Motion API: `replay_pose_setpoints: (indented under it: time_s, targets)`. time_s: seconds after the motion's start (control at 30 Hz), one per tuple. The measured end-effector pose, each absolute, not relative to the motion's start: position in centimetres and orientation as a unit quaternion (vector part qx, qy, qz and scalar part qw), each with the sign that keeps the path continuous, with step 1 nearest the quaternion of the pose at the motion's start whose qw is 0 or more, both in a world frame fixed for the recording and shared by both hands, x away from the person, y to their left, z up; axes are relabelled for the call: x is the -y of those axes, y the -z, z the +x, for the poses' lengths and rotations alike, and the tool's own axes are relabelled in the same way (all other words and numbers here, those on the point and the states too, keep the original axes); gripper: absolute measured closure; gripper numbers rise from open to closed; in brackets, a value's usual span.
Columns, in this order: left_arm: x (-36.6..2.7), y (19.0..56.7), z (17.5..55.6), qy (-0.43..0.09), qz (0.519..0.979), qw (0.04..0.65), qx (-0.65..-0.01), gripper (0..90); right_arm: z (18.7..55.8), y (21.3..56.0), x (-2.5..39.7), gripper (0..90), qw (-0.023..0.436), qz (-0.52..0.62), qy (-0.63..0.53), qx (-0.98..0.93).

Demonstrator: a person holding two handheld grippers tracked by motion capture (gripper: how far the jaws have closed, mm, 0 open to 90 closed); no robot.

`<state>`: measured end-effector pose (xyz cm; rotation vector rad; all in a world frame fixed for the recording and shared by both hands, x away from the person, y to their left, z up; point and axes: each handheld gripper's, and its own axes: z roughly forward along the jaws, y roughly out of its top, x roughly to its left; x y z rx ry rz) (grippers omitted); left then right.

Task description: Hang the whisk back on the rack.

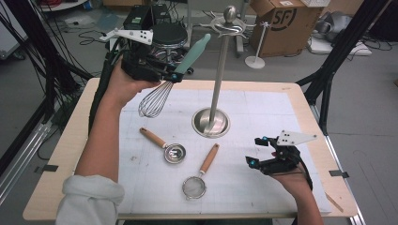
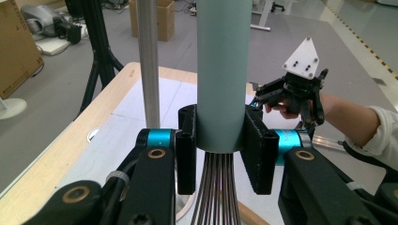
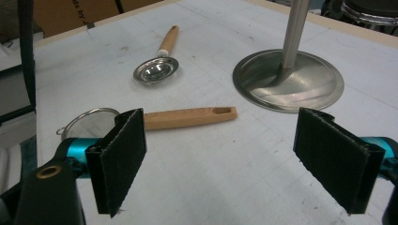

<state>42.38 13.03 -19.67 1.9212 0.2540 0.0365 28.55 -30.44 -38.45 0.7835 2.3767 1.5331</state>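
Teal-handled whisk (image 2: 220,75) between left claw (image 2: 220,154) jaws

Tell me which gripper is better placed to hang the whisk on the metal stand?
Left. The left gripper is already shut on the whisk, raised beside the metal stand. The right gripper is open and empty, low over the table.

A steel hanging stand (image 1: 212,123) rises at frame centre; a wooden-handled metal scoop (image 1: 166,146) lies lower left, a wooden-handled mesh strainer (image 1: 199,176) below.
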Motion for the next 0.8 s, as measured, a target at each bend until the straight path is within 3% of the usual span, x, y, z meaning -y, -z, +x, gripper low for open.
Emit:
replay_pose_setpoints:
  time_s: [0.47,0.8]
  targets:
    - [-14.1,19.5,44.4,-0.027,0.794,0.590,-0.143,69.3,28.5,38.4,30.7,16.6,0.101,0.270,-0.521,-0.804]
    - [-13.5,19.5,45.4,-0.043,0.800,0.576,-0.162,69.3,28.7,38.5,30.9,16.6,0.101,0.272,-0.520,-0.803]
